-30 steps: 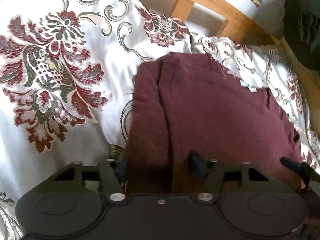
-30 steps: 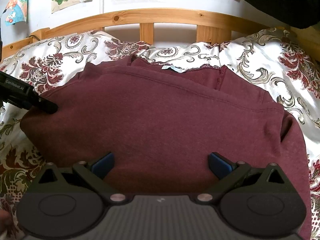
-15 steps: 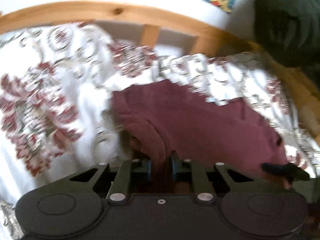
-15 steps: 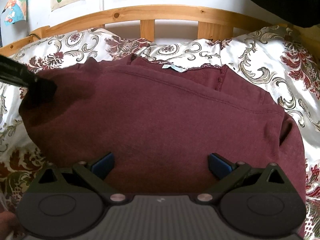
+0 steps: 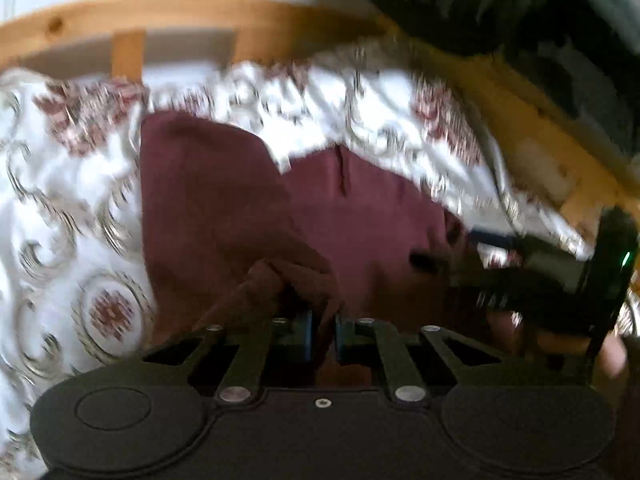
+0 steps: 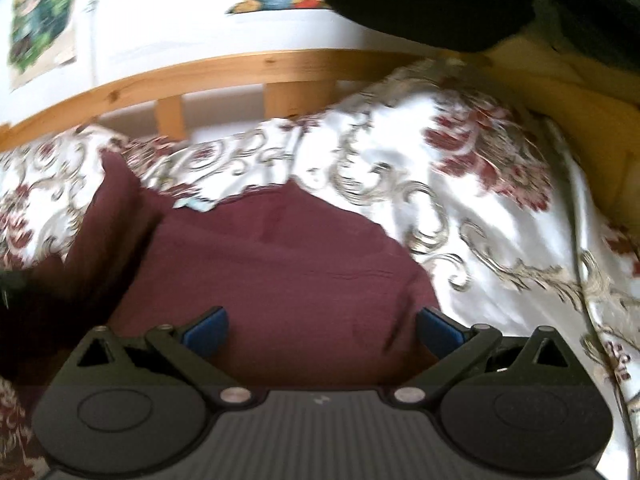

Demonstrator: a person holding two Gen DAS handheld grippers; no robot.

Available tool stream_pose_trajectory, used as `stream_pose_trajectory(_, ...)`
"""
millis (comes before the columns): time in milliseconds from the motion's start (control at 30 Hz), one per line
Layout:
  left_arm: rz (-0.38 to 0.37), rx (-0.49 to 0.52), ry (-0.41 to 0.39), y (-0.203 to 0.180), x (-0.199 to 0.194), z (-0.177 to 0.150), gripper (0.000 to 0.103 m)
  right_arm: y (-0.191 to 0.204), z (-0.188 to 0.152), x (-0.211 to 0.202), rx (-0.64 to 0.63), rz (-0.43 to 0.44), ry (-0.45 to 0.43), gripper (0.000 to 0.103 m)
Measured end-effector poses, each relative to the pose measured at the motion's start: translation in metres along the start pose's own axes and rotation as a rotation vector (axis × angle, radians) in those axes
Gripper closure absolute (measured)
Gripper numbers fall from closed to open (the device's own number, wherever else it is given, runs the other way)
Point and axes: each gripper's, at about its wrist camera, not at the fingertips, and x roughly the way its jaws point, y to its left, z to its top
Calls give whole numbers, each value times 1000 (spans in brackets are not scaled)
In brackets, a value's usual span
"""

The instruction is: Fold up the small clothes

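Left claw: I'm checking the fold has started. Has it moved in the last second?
Yes. The left claw, now shut on the maroon top, has lifted its edge; the wooden headboard fills more of its view.

A white bedspread [image 6: 500, 216] patterned with dark red flowers and grey-gold scrolls is spread over the bed; along its far edge a slatted wooden headboard [image 6: 248, 68] is seen, and a wooden side rail [image 5: 532, 120] along its right edge; a white wall [image 6: 168, 20] is seen behind the headboard, with two colourful pictures [image 6: 42, 20] fixed to it; a dark green bundle of fabric [image 5: 500, 4] is seen at the far right corner, its form blurred.
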Motion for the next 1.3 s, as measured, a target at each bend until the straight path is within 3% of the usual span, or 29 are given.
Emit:
stream_pose_trajectory(100, -24, -43, 29, 6, 8, -10, 91, -6, -2, 2, 19, -2, 13, 0)
stream_pose_trajectory(200, -40, -45, 17, 5, 5, -13, 81, -2, -5, 5, -3, 1, 20, 0)
stream_pose_trajectory(300, -47, -6, -3, -5, -1, -15, 58, 5, -8, 6, -29, 5, 31, 0)
stream_pose_trajectory(367, -51, 14, -10, -12, -7, -18, 35, 10, -11, 9, -45, 4, 48, 0)
stream_pose_trajectory(467, -50, 31, -37, -20, -17, -27, 21, 13, -16, 14, -72, -3, 80, 0)
stream_pose_trajectory(633, -53, 91, -116, -30, -36, -39, 8, 21, -24, 19, -114, -19, 103, 0)
stream_pose_trajectory(800, -95, 200, -147, -44, -47, -48, 5, 22, -26, 20, -117, -23, 103, 0)
stream_pose_trajectory(933, -94, 221, -182, -47, -52, -50, 5, 22, -26, 20, -120, -24, 101, 0)
stream_pose_trajectory(1067, -27, 157, -256, -36, -61, -46, 1, 21, -26, 21, -118, -21, 100, 0)
stream_pose_trajectory(1200, 96, 79, -312, -17, -73, -41, 1, 21, -25, 20, -115, -24, 98, 0)
stream_pose_trajectory(1300, 140, 25, -330, -4, -81, -43, 1, 14, -21, 7, 6, 16, 10, 0)
